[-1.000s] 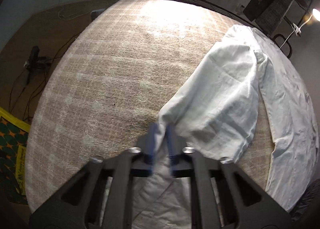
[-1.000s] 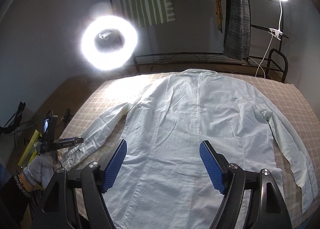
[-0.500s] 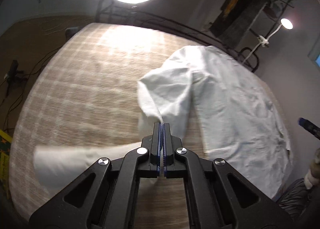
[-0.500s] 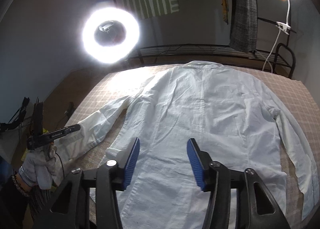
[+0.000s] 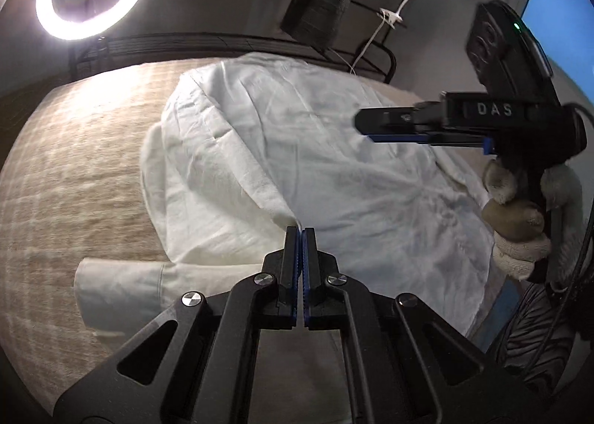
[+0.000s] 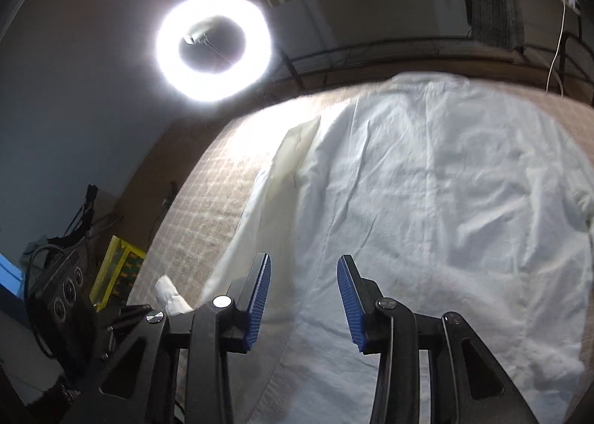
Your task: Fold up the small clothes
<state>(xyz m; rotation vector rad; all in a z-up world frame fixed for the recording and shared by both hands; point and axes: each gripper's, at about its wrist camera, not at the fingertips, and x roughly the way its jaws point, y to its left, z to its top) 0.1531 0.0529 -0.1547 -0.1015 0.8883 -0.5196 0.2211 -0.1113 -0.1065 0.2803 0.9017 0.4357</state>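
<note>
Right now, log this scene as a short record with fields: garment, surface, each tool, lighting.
garment: white shirt lying on the bed, its left sleeve lifted and drawn across the body, cuff trailing on the cover
surface: beige checked bed cover
left tool: shut on a pinch of sleeve fabric
right tool: has just been closing, pads apart above the shirt, nothing gripped
lighting: ring light behind the bed

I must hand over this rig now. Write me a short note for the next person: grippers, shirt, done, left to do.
Left gripper: shut on a pinch of the white shirt, drawing its left sleeve in over the body.
Right gripper: open, fingers just been closing, nothing gripped, above the shirt's lower part.
The shirt lies on the checked bed cover; the cuff is still on the cover.
Done: first sleeve fold begun.
Left: lay this sleeve down, fold the other sleeve, then the body.
</note>
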